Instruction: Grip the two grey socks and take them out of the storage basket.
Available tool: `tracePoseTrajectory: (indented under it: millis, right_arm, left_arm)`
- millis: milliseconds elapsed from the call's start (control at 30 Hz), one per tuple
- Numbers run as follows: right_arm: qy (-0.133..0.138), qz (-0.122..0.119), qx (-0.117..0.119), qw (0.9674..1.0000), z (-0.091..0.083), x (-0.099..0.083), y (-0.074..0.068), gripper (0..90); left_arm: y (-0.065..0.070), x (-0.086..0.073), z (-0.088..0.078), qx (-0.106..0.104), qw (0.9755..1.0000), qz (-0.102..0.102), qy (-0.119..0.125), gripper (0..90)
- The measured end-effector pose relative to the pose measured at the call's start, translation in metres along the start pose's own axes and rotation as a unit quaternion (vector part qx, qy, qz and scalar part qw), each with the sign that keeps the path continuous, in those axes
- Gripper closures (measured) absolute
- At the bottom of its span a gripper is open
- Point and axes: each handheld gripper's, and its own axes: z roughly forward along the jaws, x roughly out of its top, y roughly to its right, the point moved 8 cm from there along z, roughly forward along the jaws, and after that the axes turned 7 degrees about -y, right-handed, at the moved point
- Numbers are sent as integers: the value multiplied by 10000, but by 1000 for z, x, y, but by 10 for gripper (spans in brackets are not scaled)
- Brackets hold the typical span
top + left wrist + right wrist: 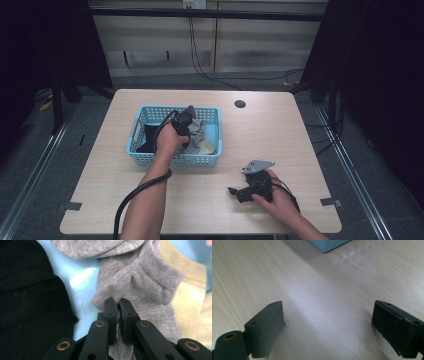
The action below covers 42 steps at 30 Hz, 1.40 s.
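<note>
Left tongs [118,305] are clamped on a grey knitted sock [140,282] inside the light-blue plastic basket [135,131]; right tongs [327,327] rest apart over the pale wooden bench [317,290].

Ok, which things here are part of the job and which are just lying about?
In the job:
- left tool, shut on grey sock
- blue basket

Lying about:
- black cloth
- yellow cloth
- right tool, open over bare table
</note>
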Motion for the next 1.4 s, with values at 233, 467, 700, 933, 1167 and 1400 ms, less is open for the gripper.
tracePoseTrajectory:
  millis: [233,467,700,933,1167,1400]
  right_arm:
    - [-2,-1,0,10000,0,0,0,104]
    - [1,-5,-10,10000,0,0,0,103]
    - [3,-7,-8,10000,0,0,0,104]
    - [-15,0,1,10000,0,0,0,104]
    - [-15,1,1,10000,0,0,0,104]
    - [-14,-3,0,10000,0,0,0,104]
  left_arm:
    - [6,1,-28,-71,9999,98,-57,855]
    - [6,3,-55,-60,9999,144,-44,856]
    - [4,3,-79,-60,9998,182,68,856]
    - [3,-2,-101,-35,9997,247,25,856]
    - [5,-7,-113,-35,9994,337,-62,855]
    - [12,-14,-121,-113,9987,498,-92,855]
